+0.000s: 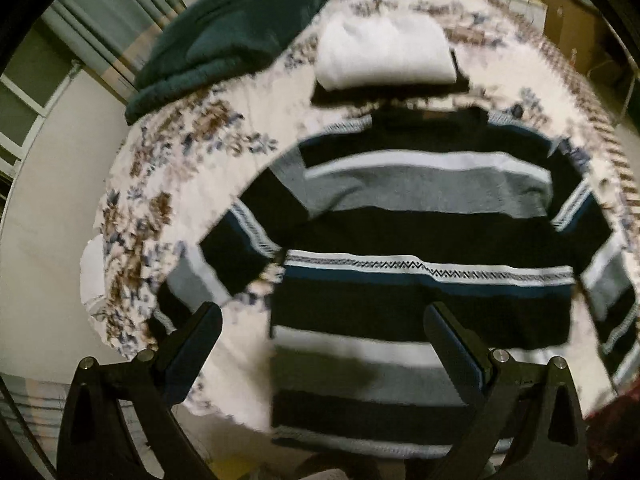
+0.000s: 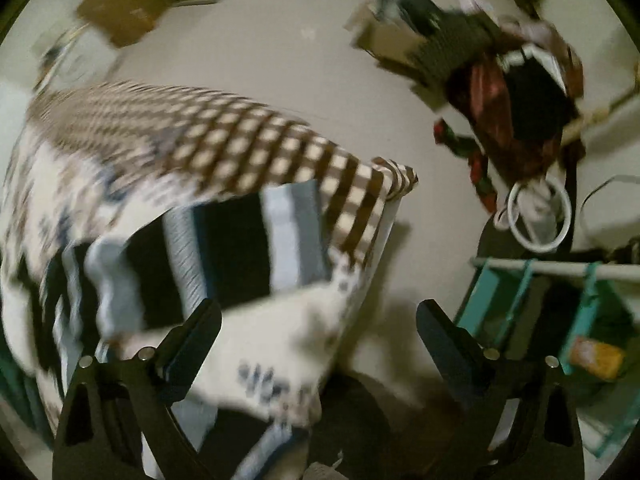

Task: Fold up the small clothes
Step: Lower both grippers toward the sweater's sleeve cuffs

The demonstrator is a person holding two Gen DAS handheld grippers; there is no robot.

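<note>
1. Striped sweater (image 1: 432,232) lies flat and spread out on a bed with a floral quilt (image 1: 160,200). Its collar is at the far end, its hem hangs over the near edge, and both sleeves lie out to the sides.
2. Left gripper (image 1: 322,320) hovers above the sweater's lower half. Its jaws are spread wide and hold nothing.
3. Far of the collar, a folded white garment (image 1: 384,52) sits on top of a dark folded one (image 1: 332,96).
4. A dark green folded blanket (image 1: 236,36) lies far left on the quilt, apart from the sweater.
5. Right gripper (image 2: 318,316) hangs over the bed's right corner. Its jaws are spread wide and empty.
6. In the right wrist view, a sleeve of the sweater (image 2: 224,252) lies on the quilt near the checkered border (image 2: 248,148). The picture is blurred.
7. On the pale floor (image 2: 288,64) to the right is a heap of mixed clothes (image 2: 516,96), with a white ring (image 2: 538,216) near it.
8. A teal rack (image 2: 592,300) stands near right, and a cardboard box (image 2: 120,12) lies far left on the floor.
</note>
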